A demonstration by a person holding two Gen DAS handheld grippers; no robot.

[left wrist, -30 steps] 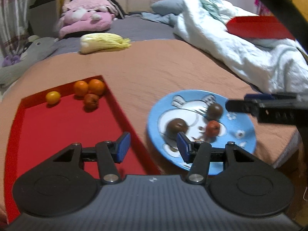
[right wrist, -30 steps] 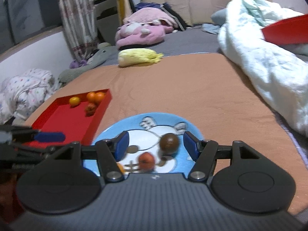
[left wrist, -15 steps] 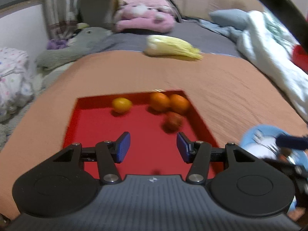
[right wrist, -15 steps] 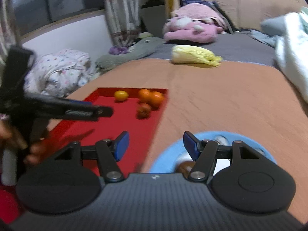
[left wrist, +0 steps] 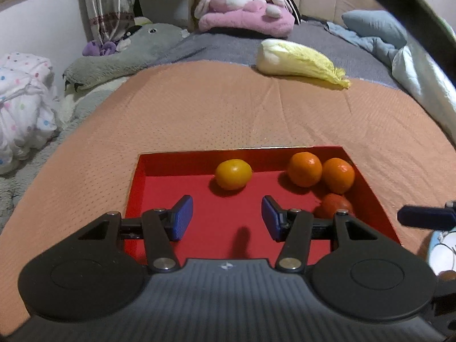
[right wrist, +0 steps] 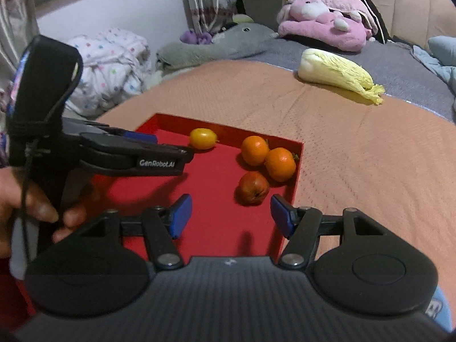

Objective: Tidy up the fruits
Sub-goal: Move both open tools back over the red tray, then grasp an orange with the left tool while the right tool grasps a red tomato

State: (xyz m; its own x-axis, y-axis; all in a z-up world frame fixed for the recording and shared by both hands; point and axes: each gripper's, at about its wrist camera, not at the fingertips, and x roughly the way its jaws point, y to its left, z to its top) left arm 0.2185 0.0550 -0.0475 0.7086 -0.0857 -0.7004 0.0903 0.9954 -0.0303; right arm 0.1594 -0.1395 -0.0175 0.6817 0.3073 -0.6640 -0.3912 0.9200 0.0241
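Observation:
A red tray [left wrist: 171,159] lies on the orange bedspread. It holds a yellow-orange fruit [left wrist: 233,173], two oranges [left wrist: 304,169] [left wrist: 338,175] and a darker red fruit [left wrist: 335,205] in its far right corner. My left gripper [left wrist: 227,216] hovers open over the tray floor, short of the fruits, with nothing between its blue pads. My right gripper [right wrist: 230,216] is open over the tray's right side, and the red fruit [right wrist: 253,188] lies just beyond its fingertips. The left gripper's fingers [right wrist: 159,154] show side-on at the left of the right wrist view. A sliver of the blue plate [left wrist: 440,245] shows at the right edge.
A Chinese cabbage [left wrist: 299,62] lies beyond the tray on the bedspread. Pink plush [left wrist: 245,2] and grey plush [left wrist: 122,54] toys sit at the back, with a dotted white bundle [left wrist: 22,108] at left and a duvet [left wrist: 421,65] at right. A hand [right wrist: 28,208] grips the left gripper's handle.
Both grippers have swung left, away from the blue plate and over the red tray. The plate has slid to the right edge of both views. The fruits have not moved.

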